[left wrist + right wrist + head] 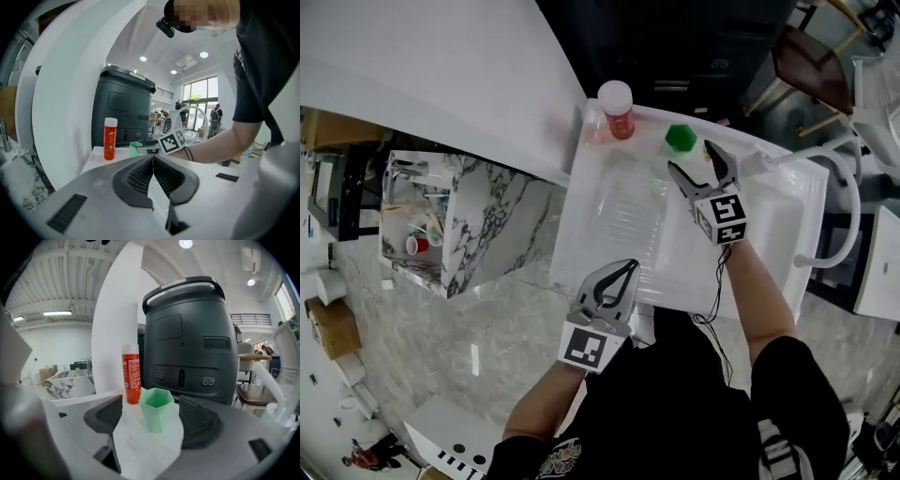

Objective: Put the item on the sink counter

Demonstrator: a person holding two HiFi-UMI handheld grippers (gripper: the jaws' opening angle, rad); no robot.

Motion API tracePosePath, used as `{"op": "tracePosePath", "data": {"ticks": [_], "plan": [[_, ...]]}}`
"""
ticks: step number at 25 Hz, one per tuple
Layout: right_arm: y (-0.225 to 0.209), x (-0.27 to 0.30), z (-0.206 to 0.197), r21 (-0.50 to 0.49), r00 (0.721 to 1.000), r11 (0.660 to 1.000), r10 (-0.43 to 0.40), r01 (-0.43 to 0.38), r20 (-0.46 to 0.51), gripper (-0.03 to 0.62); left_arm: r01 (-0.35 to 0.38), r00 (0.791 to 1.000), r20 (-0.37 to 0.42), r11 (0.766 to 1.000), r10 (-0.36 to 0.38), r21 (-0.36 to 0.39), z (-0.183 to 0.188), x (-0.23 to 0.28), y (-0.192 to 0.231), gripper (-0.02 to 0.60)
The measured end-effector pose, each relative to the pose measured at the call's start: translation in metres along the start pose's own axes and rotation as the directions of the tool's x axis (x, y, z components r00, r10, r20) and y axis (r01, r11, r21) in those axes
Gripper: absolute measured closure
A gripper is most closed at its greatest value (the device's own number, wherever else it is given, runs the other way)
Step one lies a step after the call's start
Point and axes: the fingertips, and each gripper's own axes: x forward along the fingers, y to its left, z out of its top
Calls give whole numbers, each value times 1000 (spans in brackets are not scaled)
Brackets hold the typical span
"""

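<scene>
A green hexagonal cup stands upright on the white sink counter near its far edge. In the right gripper view the cup sits between the wide-apart jaws, clear of both pads. My right gripper is open just behind the cup. A red bottle with a white cap stands to the cup's left, also upright. My left gripper hovers at the counter's near edge, shut and holding nothing; its pads meet at the tips.
A white faucet arches over the basin at the right. A dark grey bin stands behind the counter. A white column and a marble-clad unit stand at the left. A chair is at the far right.
</scene>
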Motion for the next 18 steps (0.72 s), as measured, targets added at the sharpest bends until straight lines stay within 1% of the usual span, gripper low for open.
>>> {"op": "tracePosePath", "data": {"ticks": [3, 7, 13, 17, 18], "plan": [[14, -26, 15, 3, 1000, 1000, -20, 20, 24, 184, 21, 1000, 22, 1000, -22, 15, 6, -17, -2, 567], [48, -65, 44, -5, 997, 999, -32, 32, 68, 184, 49, 997, 58, 998, -52, 49, 18, -48, -8, 567], [118, -127, 89, -20, 989, 999, -24, 27, 148, 186, 68, 991, 106, 995, -77, 78, 28, -111, -12, 568], [162, -162, 113, -45, 979, 998, -38, 47, 202, 190, 100, 985, 127, 985, -118, 142, 23, -144, -5, 568], [175, -171, 116, -51, 977, 997, -39, 51, 212, 211, 106, 984, 127, 983, -126, 150, 21, -153, -4, 568]]}}
